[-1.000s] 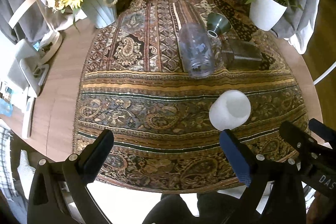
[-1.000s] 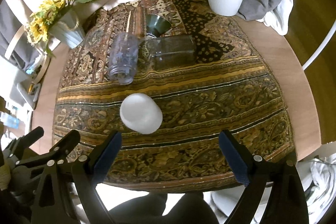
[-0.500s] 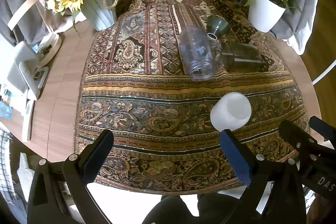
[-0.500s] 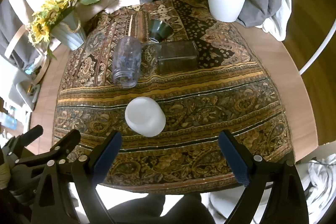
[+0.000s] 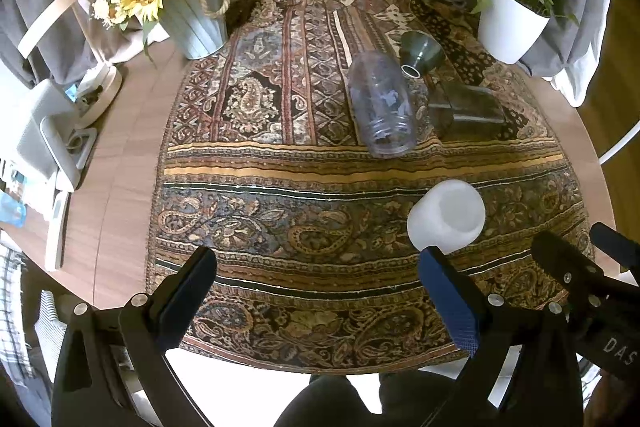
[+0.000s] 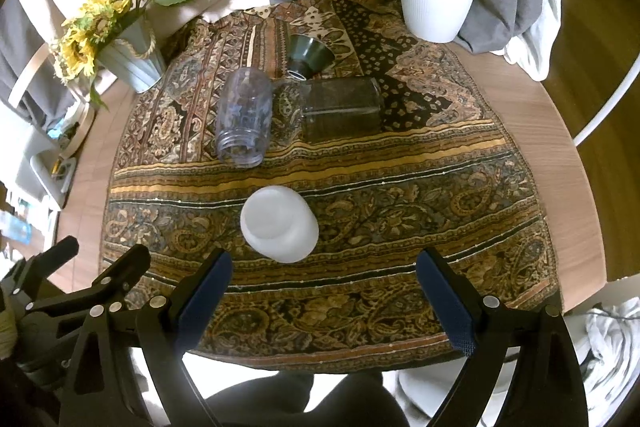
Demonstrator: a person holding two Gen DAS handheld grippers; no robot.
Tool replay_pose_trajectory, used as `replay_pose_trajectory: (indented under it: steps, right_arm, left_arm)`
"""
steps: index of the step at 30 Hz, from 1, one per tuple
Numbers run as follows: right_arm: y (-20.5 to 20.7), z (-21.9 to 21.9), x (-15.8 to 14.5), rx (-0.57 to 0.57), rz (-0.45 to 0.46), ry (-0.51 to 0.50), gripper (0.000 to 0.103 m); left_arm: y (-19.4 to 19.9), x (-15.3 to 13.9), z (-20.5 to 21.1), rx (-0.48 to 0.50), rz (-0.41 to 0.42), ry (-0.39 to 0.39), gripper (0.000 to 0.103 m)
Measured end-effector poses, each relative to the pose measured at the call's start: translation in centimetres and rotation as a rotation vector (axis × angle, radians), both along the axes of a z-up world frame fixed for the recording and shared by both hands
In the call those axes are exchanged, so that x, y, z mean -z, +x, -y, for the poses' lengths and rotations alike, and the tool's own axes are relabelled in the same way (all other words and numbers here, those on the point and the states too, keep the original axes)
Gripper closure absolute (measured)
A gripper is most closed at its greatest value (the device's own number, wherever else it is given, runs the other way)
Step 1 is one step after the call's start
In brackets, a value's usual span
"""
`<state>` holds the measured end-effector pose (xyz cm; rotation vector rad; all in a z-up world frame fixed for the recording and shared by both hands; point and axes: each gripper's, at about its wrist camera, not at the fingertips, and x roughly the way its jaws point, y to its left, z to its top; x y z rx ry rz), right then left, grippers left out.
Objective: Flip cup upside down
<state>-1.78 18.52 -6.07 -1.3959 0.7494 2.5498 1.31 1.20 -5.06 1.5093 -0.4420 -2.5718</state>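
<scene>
Frosted white plastic cup (image 6: pixel 279 223) stands near the front edge of the paisley cloth (image 6: pixel 400 187) on the round wooden tabletop (image 6: pixel 576 187), base up. Both the left gripper (image 5: pixel 318 269) and right gripper (image 6: pixel 320 273) hover released, holding nothing. Only the left view shows the white device (image 5: pixel 44 143) at the tabletop's left edge.

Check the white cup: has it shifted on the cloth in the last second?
No. The white cup sits in the same spot, just below the gold stripe and the clear jar. Only the view itself drifted slightly.
</scene>
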Motion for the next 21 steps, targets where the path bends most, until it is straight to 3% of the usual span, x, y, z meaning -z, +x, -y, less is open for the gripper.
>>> replay_pose_trajectory:
  steps: [21]
  right_arm:
    - [-0.42,-0.03,0.11,-0.002,0.002,0.002,0.010]
  left_arm:
    - [-0.36,0.08,0.28,0.001,-0.001,-0.002,0.000]
